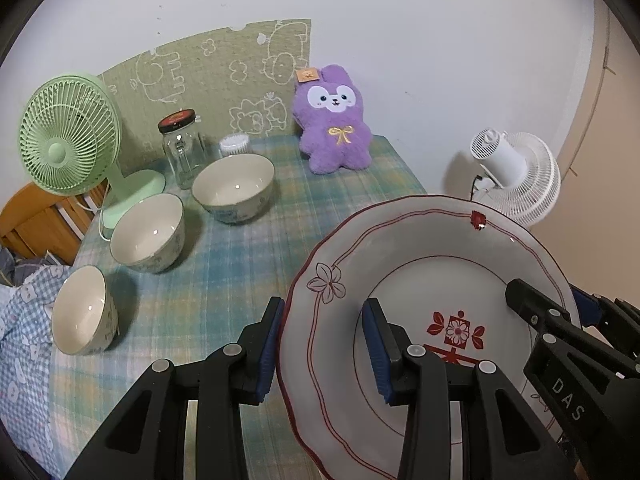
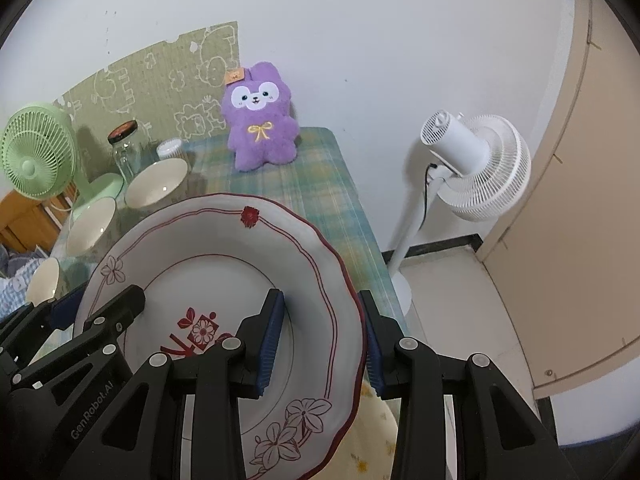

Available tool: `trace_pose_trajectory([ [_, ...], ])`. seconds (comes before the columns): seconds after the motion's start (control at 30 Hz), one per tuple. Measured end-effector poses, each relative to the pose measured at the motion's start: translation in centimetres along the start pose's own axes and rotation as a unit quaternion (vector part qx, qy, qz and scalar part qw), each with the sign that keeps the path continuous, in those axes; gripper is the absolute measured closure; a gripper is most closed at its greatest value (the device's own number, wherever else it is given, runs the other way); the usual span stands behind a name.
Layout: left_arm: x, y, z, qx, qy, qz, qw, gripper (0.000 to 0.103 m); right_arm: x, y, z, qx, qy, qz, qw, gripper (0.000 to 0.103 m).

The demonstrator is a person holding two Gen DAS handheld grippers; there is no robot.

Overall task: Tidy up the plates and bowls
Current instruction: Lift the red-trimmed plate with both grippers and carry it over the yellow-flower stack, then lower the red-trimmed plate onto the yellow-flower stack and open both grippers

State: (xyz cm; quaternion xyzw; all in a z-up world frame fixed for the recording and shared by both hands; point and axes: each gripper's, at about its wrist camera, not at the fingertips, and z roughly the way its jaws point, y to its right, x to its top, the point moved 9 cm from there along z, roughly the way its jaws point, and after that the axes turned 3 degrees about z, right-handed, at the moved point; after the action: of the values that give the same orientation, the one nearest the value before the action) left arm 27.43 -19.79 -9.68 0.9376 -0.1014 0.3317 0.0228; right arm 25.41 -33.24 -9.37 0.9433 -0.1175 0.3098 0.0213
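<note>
A white plate [image 1: 420,264] with a red scalloped rim and flower drawings hangs tilted above the right part of the checked table [image 1: 224,280]. My left gripper [image 1: 326,348] is shut on its left rim, and my right gripper [image 2: 322,340] is shut on the right rim of the plate [image 2: 208,240]. Three cream bowls stand in a slanting row on the left: a large one [image 1: 234,188] at the back, a middle one [image 1: 146,232], and a near one [image 1: 82,310]. The bowls [image 2: 156,182] also show in the right wrist view, partly behind the plate.
At the table's back stand a green desk fan [image 1: 68,144], a glass jar [image 1: 182,148] with a dark lid, a small white tub [image 1: 234,145] and a purple plush rabbit [image 1: 334,120]. A white pedestal fan [image 2: 472,164] stands on the floor beyond the table's right edge.
</note>
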Motion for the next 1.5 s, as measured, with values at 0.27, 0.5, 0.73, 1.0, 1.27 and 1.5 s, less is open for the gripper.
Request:
trace_pose_trajectory([
  [0.27,-2.9,1.1,-0.5,-0.008,-0.008,0.012,0.9999,0.063,-3.2,0.9,-0.7,-0.006,-0.006,0.005,1.0,0.063],
  [0.5,-5.6,1.7,0.0,-0.017,-0.026,0.012,0.9994,0.063,-5.9,1.6,-0.2,-0.011,-0.022,0.013,1.0,0.063],
  [0.73,-7.8,2.1,0.6,-0.018,-0.042,0.015,0.9989,0.063,-8.3,1.9,0.5,-0.017,-0.038,0.012,0.999,0.063],
  [1.0,-9.5,3.0,1.2,-0.02,-0.057,0.024,0.9979,0.063,-9.9,2.7,0.9,-0.025,-0.049,0.014,0.998,0.063],
  [1.27,-10.7,3.4,1.7,-0.02,-0.069,0.034,0.9968,0.063,-11.5,3.2,1.4,-0.03,-0.063,0.018,0.997,0.063],
  [1.5,-11.4,3.8,2.2,-0.02,-0.078,0.041,0.9959,0.063,-12.3,3.4,1.8,-0.033,-0.072,0.021,0.997,0.063],
])
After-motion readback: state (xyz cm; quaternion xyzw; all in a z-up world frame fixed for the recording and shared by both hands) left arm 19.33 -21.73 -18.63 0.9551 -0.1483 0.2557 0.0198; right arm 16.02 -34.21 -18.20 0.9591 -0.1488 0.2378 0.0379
